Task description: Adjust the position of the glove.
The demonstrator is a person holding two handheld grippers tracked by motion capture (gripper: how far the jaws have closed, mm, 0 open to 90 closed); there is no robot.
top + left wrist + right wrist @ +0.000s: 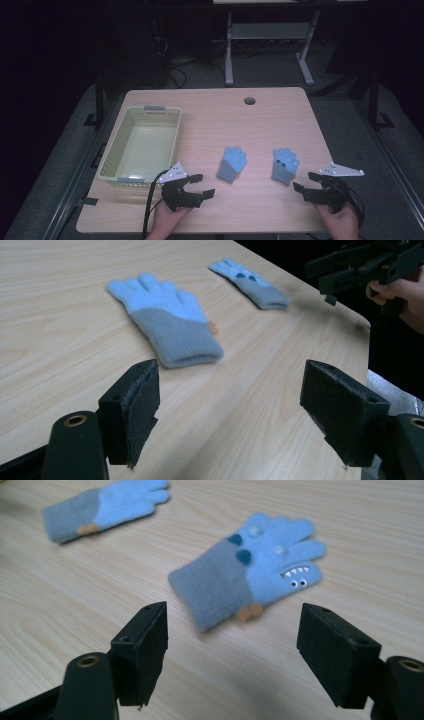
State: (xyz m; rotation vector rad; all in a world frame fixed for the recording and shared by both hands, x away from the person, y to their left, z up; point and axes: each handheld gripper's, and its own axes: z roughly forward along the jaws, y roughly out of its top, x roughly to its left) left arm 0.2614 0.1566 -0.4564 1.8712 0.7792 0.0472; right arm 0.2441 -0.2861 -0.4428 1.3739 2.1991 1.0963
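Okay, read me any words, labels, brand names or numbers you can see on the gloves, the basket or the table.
None: no readable text anywhere.
Right glove: a stitched face with eyes and teeth, no letters.
Left glove: plain.
Basket and table: unmarked.

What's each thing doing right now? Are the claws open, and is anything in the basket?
Left claw: open, holding nothing, near the table.
Right claw: open, holding nothing.
Plain glove: lying flat on the table, untouched.
Monster-face glove: lying flat, face side up, untouched.
Basket: upright on the table, empty.
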